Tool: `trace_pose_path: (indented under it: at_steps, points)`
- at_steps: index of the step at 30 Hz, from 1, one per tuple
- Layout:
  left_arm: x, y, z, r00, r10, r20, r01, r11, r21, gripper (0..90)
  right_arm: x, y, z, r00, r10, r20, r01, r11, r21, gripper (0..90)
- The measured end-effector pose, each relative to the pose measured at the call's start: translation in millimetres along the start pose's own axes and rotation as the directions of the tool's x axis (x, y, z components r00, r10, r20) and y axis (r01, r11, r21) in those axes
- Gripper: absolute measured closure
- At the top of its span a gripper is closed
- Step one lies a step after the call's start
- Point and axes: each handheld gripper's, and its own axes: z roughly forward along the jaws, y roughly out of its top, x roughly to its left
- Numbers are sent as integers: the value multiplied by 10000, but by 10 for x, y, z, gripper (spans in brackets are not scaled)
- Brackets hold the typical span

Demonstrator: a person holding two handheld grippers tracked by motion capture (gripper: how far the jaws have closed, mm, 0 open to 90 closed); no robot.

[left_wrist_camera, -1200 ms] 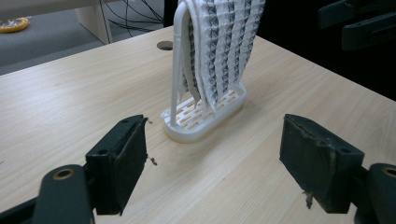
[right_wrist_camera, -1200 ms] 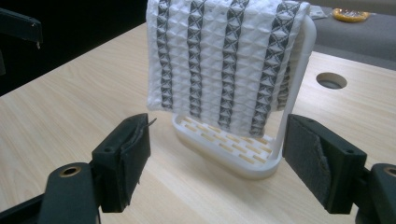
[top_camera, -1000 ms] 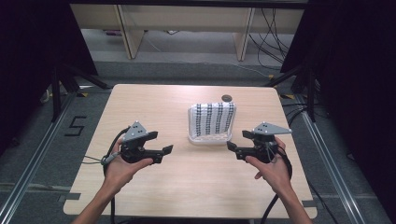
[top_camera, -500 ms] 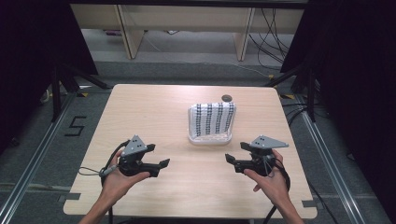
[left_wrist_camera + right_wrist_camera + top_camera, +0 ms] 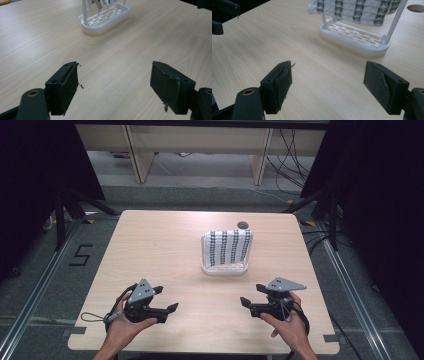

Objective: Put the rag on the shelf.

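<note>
A white slotted rack stands at the middle of the table with a white cloth patterned in dark stripes draped over its rail. The rack's base and cloth also show ahead of each gripper. My left gripper sits low at the table's near left, open, nothing between its pads. My right gripper is at the near right, open and empty too, its pads wide apart. Both point inward toward each other, well short of the rack.
The light wooden table has a round hole just behind the rack. Black frames and cables stand around the table, with a shelf unit beyond the far edge. A "5" mark lies on the floor at left.
Both hands have drawn back toward the near edge of the table, away from the rack. The jaws stay open throughout.
</note>
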Motion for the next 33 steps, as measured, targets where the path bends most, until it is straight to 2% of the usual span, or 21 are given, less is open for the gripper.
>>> trace_pose_path:
  at_steps: [1,2,3,4,7,9,12,13,14,15,16,17,20,22,23,24,25,27,29,32,33]
  points:
    - [1,-22,-9,9999,158,-6,-158,9998,129,218,33,-25,-12,9991,420,-44,-419,9990,184,238]
    - [-7,-43,-18,9999,140,-55,-139,9997,196,218,32,-45,-19,9991,414,-53,-413,9989,200,238]
    - [2,-62,-31,9997,239,-26,-238,9994,270,218,-12,-64,-20,9999,-112,59,112,9999,39,238]
    - [-13,-83,-24,10000,-19,-10,19,10000,38,218,-15,-83,-27,9999,-107,84,107,9999,26,238]
    - [-5,-130,-62,10000,-31,-71,31,10000,33,218,7,-148,-70,9991,423,-21,-422,9989,214,238]
    - [-12,-166,-83,9998,-105,-172,105,9999,9,218,-18,-159,-79,9999,129,63,-129,9999,83,238]
    - [-10,-205,-106,9999,67,-114,-65,9998,170,218,19,-192,-116,9993,367,2,-367,9991,213,237]
    - [-26,-220,-97,9999,-78,-141,78,10000,-1,218,27,-205,-118,9992,405,22,-405,9990,164,236]
    - [0,-220,-114,9989,399,-230,-394,9990,224,218,7,-214,-118,9999,160,-46,-160,9998,130,235]
    - [-38,-238,-106,9998,40,-209,-38,9999,94,218,11,-239,-123,9999,17,140,-19,9999,102,229]
    - [-45,-248,-107,9996,133,-243,-129,9998,173,218,11,-239,-123,9999,17,140,-19,9999,102,229]
    - [-46,-260,-107,9995,237,-212,-231,9994,255,218,41,-250,-137,9993,354,117,-358,9988,335,225]
    - [-77,-300,-84,9996,241,-148,-238,9995,229,218,34,-276,-134,10000,47,64,-48,9999,121,201]
    - [-85,-326,-86,9989,461,-102,-455,9975,546,218,42,-291,-148,9999,-39,138,36,9997,241,185]
    - [-114,-342,-65,9997,222,-121,-216,9988,437,218,64,-305,-143,9998,163,78,-165,9997,193,179]
    - [-107,-351,-72,9988,490,-31,-487,9965,676,218,51,-314,-147,10000,-5,78,3,9996,278,172]
    - [-125,-359,-61,9993,373,-34,-371,9973,631,218,54,-321,-158,9999,-9,161,2,9991,425,166]
    - [-135,-367,-64,9983,582,-39,-578,9953,782,218,54,-344,-162,9999,22,144,-28,9989,470,165]
    - [-173,-383,-43,9992,401,-67,-397,9975,589,218,78,-383,-168,9996,242,124,-247,9986,471,165]
    - [-194,-404,-48,9976,693,-54,-685,9940,855,218,85,-405,-185,9994,301,168,-311,9977,604,165]
    - [-208,-417,-42,9976,693,-58,-686,9942,828,218,68,-415,-194,9998,60,203,-74,9976,691,165]
